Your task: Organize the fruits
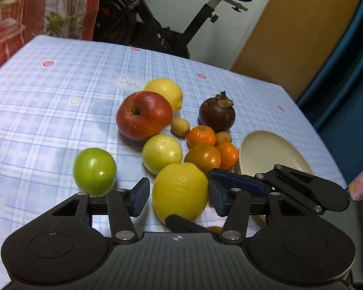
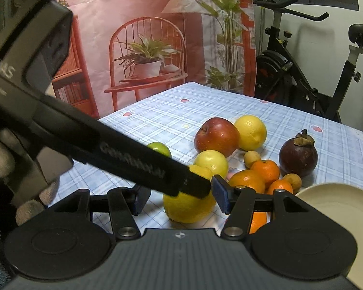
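Left hand-held gripper (image 1: 179, 195) half-open, straddling lemon (image 1: 180, 192), unclamped.

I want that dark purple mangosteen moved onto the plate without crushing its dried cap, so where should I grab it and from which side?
Grip the mangosteen across its round middle, below the dry calyx on top. Come from above and from the far side or the plate side: small oranges crowd its near side, while the tablecloth beyond it is bare. Its smooth round body gives even contact there.
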`<action>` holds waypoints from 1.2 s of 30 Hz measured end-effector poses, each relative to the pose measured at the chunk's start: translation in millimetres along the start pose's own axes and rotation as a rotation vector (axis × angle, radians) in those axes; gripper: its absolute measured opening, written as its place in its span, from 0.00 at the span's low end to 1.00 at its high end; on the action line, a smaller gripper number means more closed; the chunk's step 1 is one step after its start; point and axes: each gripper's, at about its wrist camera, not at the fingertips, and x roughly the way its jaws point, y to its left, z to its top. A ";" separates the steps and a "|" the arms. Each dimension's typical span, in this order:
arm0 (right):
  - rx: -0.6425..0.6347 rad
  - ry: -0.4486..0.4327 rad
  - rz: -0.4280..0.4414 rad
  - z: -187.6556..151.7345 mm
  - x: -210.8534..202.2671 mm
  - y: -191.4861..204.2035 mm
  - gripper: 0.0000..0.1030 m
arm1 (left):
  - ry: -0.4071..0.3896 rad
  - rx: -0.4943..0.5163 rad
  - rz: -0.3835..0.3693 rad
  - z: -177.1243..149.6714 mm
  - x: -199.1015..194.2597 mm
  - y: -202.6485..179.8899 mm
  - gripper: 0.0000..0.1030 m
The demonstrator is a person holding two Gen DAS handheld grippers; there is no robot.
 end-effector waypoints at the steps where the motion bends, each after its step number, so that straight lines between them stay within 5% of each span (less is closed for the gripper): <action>1: -0.002 0.002 -0.001 0.1 0.5 -0.2 0.59 | 0.002 -0.013 -0.011 -0.3 -1.3 3.6 0.55; 23: 0.040 0.083 -0.016 -7.1 21.6 -6.0 0.58 | -0.033 -0.133 -0.102 -13.4 -8.8 24.1 0.54; 36: 0.059 0.029 -0.031 -3.2 5.0 -3.1 0.58 | -0.106 -0.023 -0.041 -11.8 -27.0 -2.6 0.54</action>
